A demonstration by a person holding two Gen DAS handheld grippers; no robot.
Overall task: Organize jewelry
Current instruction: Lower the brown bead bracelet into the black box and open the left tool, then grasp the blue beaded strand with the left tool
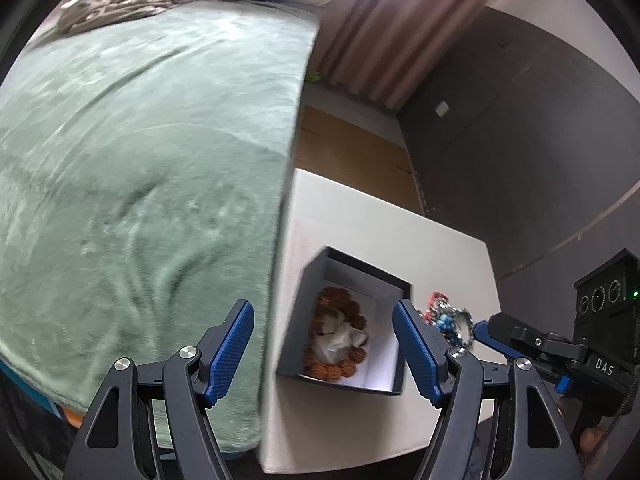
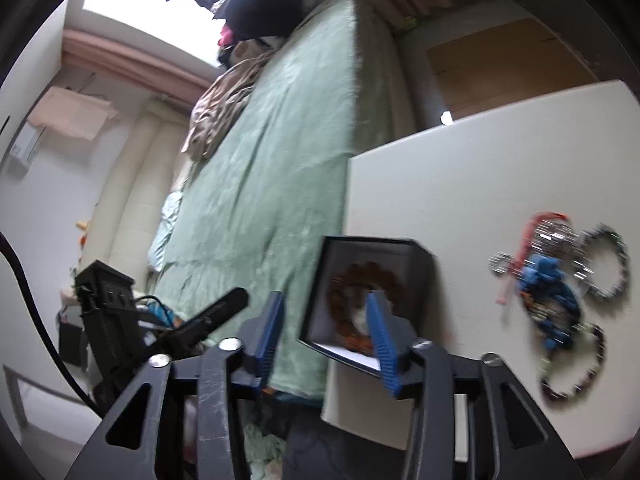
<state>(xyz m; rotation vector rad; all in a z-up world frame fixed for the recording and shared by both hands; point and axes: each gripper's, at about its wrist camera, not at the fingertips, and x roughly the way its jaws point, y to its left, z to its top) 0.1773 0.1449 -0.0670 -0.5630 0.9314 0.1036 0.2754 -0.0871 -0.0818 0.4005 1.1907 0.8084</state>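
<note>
**Both grippers released above the jewelry box**

The left gripper (image 1: pixel 324 344) and right gripper (image 2: pixel 326 334) hang with jaws spread, holding nothing. The dark square box (image 1: pixel 304 300) with white lining sits on the white table (image 2: pixel 460 184), containing a brown beaded bracelet (image 1: pixel 352 364). A tangled pile of bracelets (image 2: pixel 556 284) lies beside it, near the green blanket (image 1: pixel 140 160).

Each gripper is built from matte black linkage arms with triangular cut-outs, joined by round silver screws. The left gripper (image 1: pixel 323 350) is fitted with blue fingers (image 1: pixel 231 354) whose pads are covered in a fine dotted texture; on the right gripper (image 2: pixel 326 338) the blue fingers (image 2: pixel 383 346) are ribbed. White "DAS" lettering, a green indicator light and a black cable are seen on the neighbouring unit's body.
</note>
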